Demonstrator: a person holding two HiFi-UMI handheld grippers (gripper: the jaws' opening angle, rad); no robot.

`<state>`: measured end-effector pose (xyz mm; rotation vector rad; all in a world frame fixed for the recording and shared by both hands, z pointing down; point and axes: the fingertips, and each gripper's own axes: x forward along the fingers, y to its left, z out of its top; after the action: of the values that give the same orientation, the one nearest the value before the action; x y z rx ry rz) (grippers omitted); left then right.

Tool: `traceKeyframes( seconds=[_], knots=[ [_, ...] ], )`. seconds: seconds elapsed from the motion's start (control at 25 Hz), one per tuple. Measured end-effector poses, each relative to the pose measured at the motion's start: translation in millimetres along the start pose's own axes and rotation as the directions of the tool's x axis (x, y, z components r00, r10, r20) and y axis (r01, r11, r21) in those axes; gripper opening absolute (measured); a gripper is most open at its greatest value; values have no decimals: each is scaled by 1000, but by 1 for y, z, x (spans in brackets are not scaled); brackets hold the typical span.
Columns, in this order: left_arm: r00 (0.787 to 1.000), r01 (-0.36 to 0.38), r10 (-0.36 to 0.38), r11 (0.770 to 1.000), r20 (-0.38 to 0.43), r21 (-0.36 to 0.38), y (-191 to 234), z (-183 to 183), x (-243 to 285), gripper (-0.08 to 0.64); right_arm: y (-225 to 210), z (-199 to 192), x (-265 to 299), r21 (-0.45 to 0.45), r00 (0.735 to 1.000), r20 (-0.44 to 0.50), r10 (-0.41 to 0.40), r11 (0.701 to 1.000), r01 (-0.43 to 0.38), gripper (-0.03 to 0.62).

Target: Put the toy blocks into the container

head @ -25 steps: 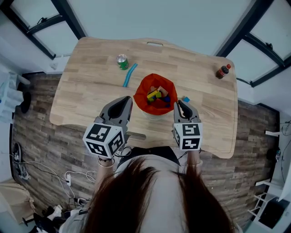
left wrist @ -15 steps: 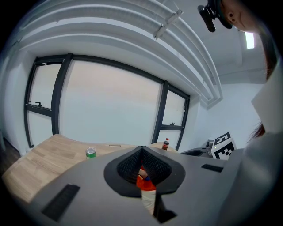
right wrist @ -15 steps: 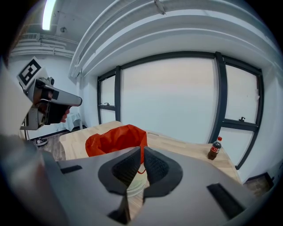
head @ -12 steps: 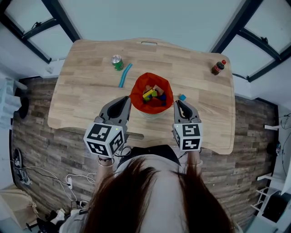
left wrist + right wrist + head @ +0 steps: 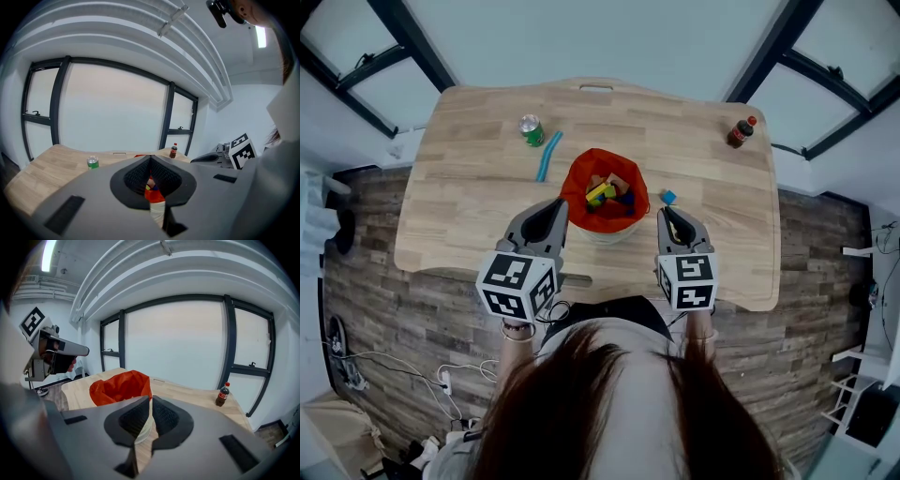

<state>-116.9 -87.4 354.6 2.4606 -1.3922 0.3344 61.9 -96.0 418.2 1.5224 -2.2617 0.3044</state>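
On the wooden bench [image 5: 459, 197], toward the person's edge, stands the container [image 5: 574, 187], a pale tub lined with a loose orange bag. A heap of toy blocks [image 5: 606, 194] already lies inside it. Both claws hang at its near side. The left claw [image 5: 558, 204] has its jaws pressed together on nothing. The right claw [image 5: 665, 214] has just been closing, and its jaws now all but touch with nothing between them. Far back sit a cola bottle [image 5: 741, 132] and a green can [image 5: 530, 128], with a blue stick [image 5: 547, 156] beside the can. Smallest is one blue block [image 5: 668, 197], lying on the bench just right of the container and not yet in. The danger, I judge, lies there. A claw that reaches this block unspread would shove it away. A careless approach could also catch the slack bag and tip the tub.
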Motion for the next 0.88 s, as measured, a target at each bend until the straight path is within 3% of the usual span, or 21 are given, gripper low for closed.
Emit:
traceKeyframes(
  seconds=[0.88],
  knots=[
    [1000,14,-14,1000,-18,9,-2,-7,11,9,-10,-8,-9,26,999,-16,-31,999,31,44]
  ],
)
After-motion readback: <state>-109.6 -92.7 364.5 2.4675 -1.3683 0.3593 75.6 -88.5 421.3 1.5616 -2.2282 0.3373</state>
